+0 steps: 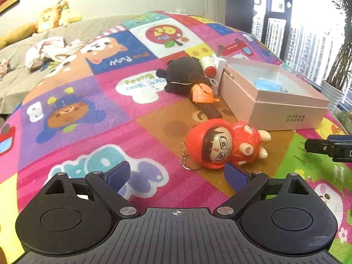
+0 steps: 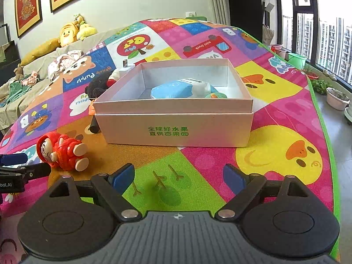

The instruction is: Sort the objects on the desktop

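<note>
A red hooded doll keychain [image 1: 224,144] lies on its side on the colourful mat, just beyond my open, empty left gripper [image 1: 176,176]; it also shows in the right wrist view [image 2: 62,151]. A pale pink open box [image 2: 173,112] holds a blue-white packet [image 2: 182,88]; the box also shows in the left wrist view [image 1: 272,101]. A black plush toy [image 1: 184,74], an orange item [image 1: 202,92] and a white-red object [image 1: 210,66] lie left of the box. My right gripper [image 2: 178,179] is open and empty in front of the box.
The patchwork play mat [image 2: 286,110] covers the surface. A sofa with plush toys [image 2: 70,33] and clothes stands at the back left. Plant pots [image 2: 336,98] and windows are on the right. The left gripper's tip [image 2: 15,167] shows at the right view's left edge.
</note>
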